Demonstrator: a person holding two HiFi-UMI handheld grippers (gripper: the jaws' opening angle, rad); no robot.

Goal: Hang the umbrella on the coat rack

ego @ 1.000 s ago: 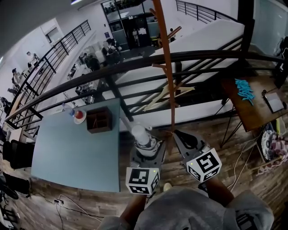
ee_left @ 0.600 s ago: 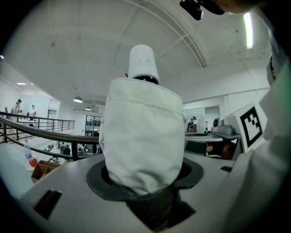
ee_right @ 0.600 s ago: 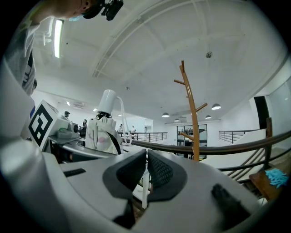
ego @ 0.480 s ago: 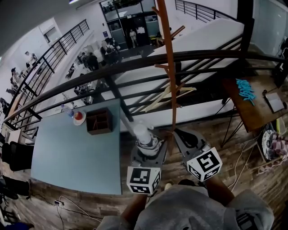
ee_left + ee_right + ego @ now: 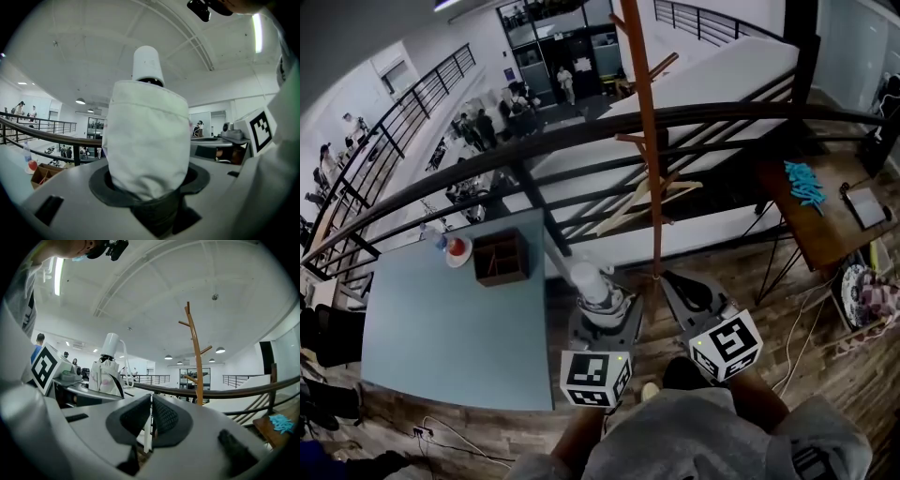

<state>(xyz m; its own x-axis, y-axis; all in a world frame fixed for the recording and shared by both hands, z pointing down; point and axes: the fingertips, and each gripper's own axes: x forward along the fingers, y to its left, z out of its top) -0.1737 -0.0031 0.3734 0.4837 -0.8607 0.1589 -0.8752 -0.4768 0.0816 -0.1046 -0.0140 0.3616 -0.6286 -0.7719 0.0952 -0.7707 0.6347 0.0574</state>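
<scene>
My left gripper is shut on a folded white umbrella, whose capped end sticks out past the jaws. The left gripper view shows the umbrella filling the space between the jaws of that gripper. The right gripper sits beside it, shut on a thin white strap; a white cord loop arcs from the umbrella toward it. The brown wooden coat rack stands just beyond both grippers, its pole rising with short pegs.
A dark metal railing runs behind the rack. A blue-green table at left carries a wooden box and a red-topped cup. A wooden hanger hangs low on the rack. A brown side table stands at right.
Both grippers keep their places and their holds. Only the head view has shifted slightly, and people in the far hall have moved.
</scene>
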